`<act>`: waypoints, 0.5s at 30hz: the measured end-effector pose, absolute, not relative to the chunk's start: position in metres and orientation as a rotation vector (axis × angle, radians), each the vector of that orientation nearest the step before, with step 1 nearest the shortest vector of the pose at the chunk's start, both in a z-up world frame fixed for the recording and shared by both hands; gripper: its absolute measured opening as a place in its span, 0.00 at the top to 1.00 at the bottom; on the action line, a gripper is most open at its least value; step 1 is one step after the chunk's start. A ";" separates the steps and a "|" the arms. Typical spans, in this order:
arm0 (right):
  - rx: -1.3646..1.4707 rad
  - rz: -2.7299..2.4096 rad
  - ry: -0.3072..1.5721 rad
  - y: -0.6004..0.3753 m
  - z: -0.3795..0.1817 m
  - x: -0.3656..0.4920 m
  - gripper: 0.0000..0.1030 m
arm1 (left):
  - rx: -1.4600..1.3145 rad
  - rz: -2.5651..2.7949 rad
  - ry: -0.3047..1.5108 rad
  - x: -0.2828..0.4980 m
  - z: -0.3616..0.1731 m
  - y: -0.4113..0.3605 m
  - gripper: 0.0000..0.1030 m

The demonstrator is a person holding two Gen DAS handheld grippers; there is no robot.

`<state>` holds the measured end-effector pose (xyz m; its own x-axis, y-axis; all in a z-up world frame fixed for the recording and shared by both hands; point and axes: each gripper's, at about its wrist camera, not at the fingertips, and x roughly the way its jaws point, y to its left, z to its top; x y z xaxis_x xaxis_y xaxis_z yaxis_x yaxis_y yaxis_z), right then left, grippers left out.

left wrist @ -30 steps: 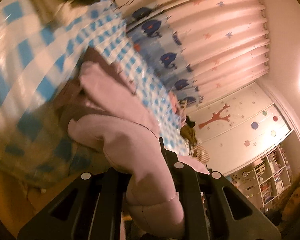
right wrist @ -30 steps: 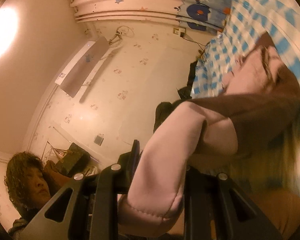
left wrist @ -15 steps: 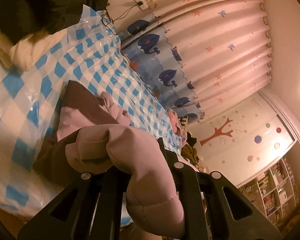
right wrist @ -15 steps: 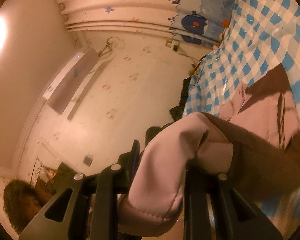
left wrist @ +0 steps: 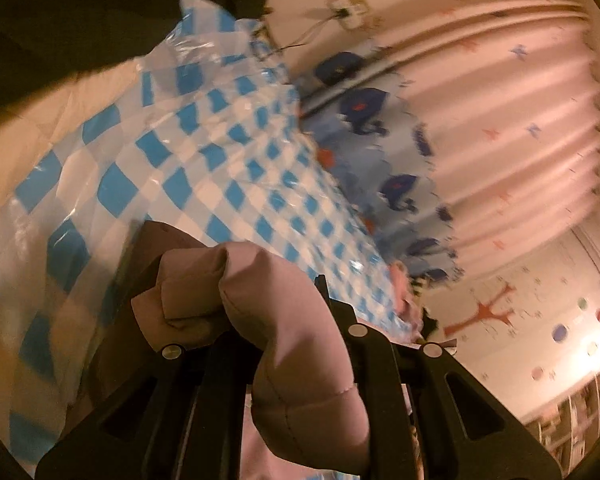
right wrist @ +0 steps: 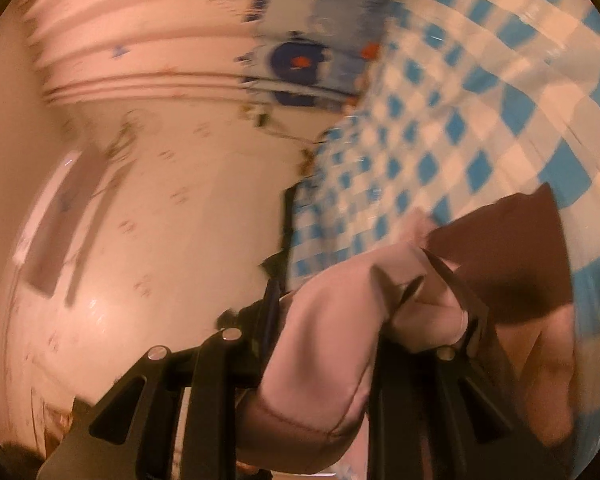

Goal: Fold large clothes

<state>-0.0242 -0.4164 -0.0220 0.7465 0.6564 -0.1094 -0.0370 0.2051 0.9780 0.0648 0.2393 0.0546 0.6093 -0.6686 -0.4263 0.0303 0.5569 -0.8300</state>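
A padded pink garment (left wrist: 300, 340) with a brown lining fills the lower middle of the left wrist view. My left gripper (left wrist: 276, 320) is shut on a thick fold of it, and its fingertips are buried in the fabric. In the right wrist view the same pink garment (right wrist: 324, 344) bulges between the black fingers of my right gripper (right wrist: 332, 312), which is shut on it. A brown panel (right wrist: 512, 252) of the garment hangs to the right, over the blue-and-white checked sheet (right wrist: 440, 120). The rest of the garment is hidden below both cameras.
The checked plastic sheet (left wrist: 220, 152) covers the bed. Dark clothes (left wrist: 80, 12) are piled at its far end. A pink curtain with blue whales (left wrist: 480, 120) hangs behind. A wall-mounted air conditioner (right wrist: 56, 220) shows on the wall. Shelves (left wrist: 572, 420) stand at the far right.
Both grippers have swept forward across the bed with the pink garment held. More checked sheet now shows ahead, less of the garment lies on it, and the person seen earlier has left the right view.
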 end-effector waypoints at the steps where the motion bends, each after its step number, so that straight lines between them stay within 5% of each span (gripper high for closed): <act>1: 1.297 0.499 0.599 -0.417 -0.032 -0.014 0.77 | -0.894 -0.448 0.834 0.079 0.044 0.235 0.89; 15: 1.411 0.380 0.777 -0.432 -0.131 0.070 0.72 | -0.825 -0.240 1.010 0.177 -0.068 0.203 0.85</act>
<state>0.0705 -0.4317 -0.1313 0.7036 0.6631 -0.2554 0.2053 0.1544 0.9664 0.1766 0.2034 -0.0679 0.5357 -0.5344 -0.6538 -0.1837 0.6819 -0.7080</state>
